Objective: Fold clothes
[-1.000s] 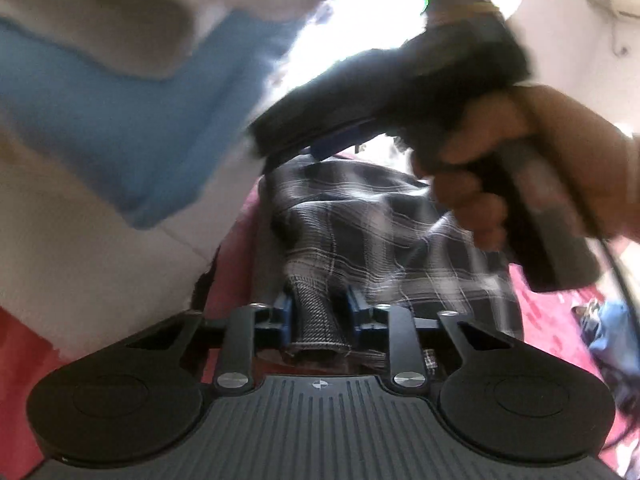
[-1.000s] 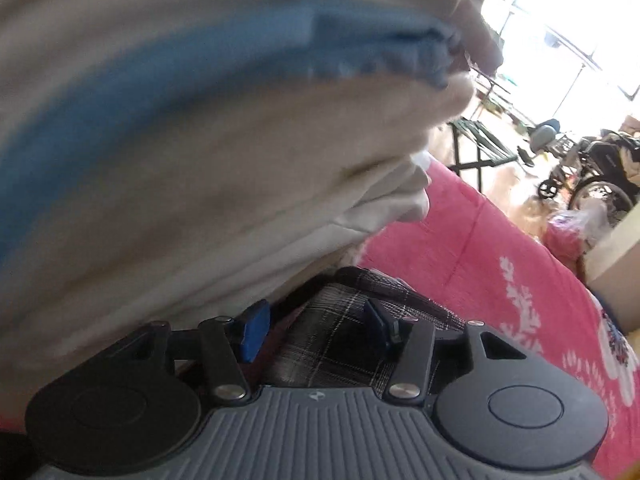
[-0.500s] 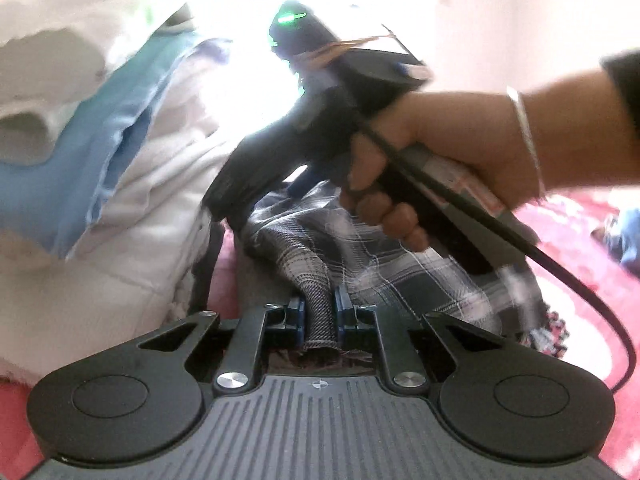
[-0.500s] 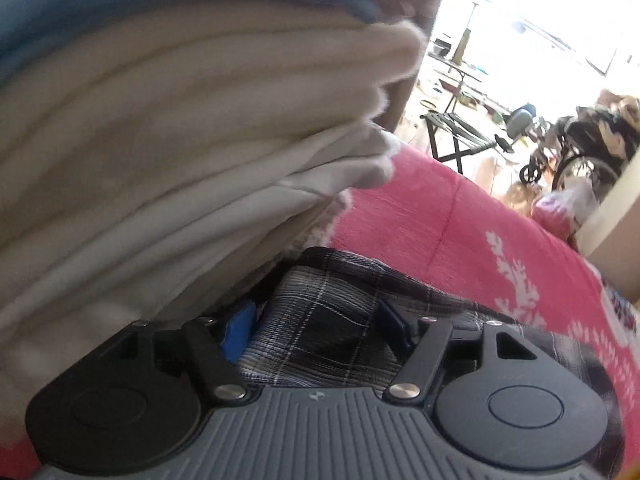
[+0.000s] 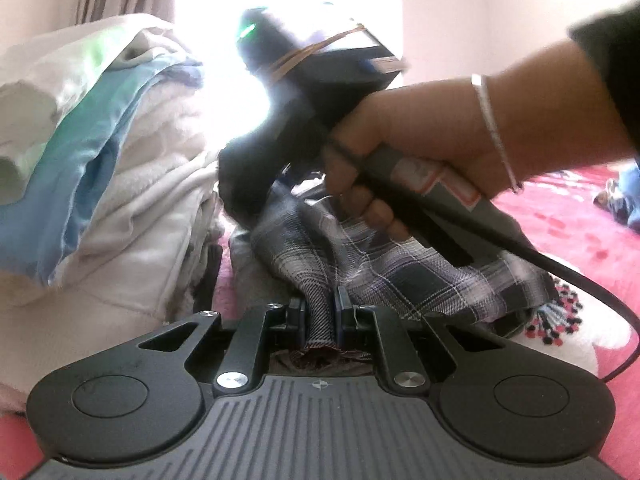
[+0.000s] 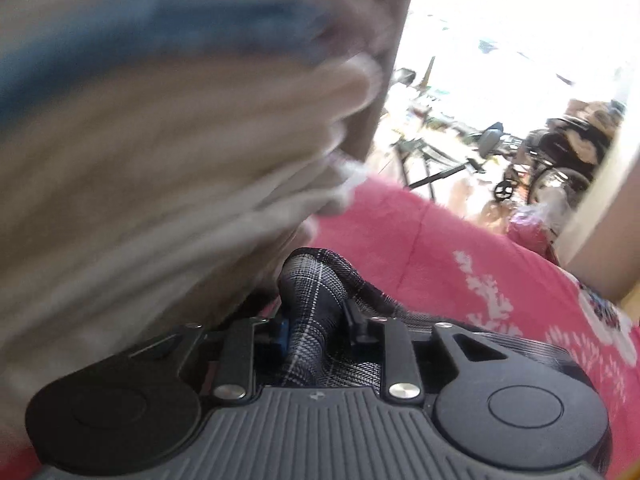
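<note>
A dark plaid garment [image 5: 404, 272] lies bunched on the pink bed cover. In the left wrist view my left gripper [image 5: 319, 314] is shut on a narrow fold of it. Farther along the cloth, a hand [image 5: 420, 148] holds the right gripper's body, nose down at the garment's far end with its tips hidden. In the right wrist view my right gripper [image 6: 316, 316] has its jaws closing on a thick roll of the plaid garment [image 6: 312, 292], which fills the gap between the pads.
A tall stack of folded white and blue linens [image 5: 100, 184] stands just left of the garment and crowds the right gripper's left side [image 6: 140, 160]. The pink floral bed cover [image 6: 460, 260] stretches to the right. A black cable [image 5: 568, 276] trails from the right gripper.
The right gripper's jaws have closed in from wide apart onto a roll of plaid cloth. The left gripper's pads have tightened on their fold, and its view has rolled level.
</note>
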`<action>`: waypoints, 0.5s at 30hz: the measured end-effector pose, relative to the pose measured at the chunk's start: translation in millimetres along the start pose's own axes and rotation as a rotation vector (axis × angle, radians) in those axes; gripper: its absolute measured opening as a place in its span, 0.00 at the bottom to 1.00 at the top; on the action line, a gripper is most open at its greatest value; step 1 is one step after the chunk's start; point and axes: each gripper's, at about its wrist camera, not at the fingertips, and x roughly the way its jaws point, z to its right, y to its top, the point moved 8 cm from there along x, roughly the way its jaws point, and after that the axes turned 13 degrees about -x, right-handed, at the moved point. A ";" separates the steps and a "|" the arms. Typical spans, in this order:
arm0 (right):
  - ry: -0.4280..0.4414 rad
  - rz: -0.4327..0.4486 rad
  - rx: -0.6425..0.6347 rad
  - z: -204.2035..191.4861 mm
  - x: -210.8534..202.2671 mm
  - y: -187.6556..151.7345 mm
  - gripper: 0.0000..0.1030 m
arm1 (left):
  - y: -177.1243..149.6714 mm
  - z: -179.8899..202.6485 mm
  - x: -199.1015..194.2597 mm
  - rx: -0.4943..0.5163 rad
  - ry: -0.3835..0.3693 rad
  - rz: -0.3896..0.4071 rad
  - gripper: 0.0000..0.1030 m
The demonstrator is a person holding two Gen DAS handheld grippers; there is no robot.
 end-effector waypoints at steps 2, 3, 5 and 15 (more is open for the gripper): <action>-0.012 0.032 0.052 6.8 -3.4 5.7 0.25 | 3.7 -5.4 -1.9 -0.030 0.004 0.009 0.09; -0.015 0.033 0.062 7.1 -1.0 8.2 0.25 | 5.5 -8.6 -2.6 -0.045 0.008 0.011 0.09; -0.015 0.017 0.055 2.2 10.4 8.5 0.25 | 8.8 -16.0 -2.8 -0.076 0.016 0.009 0.09; 0.100 0.028 0.225 10.7 27.8 2.1 0.46 | 5.2 -43.4 0.2 -0.197 0.033 -0.073 0.09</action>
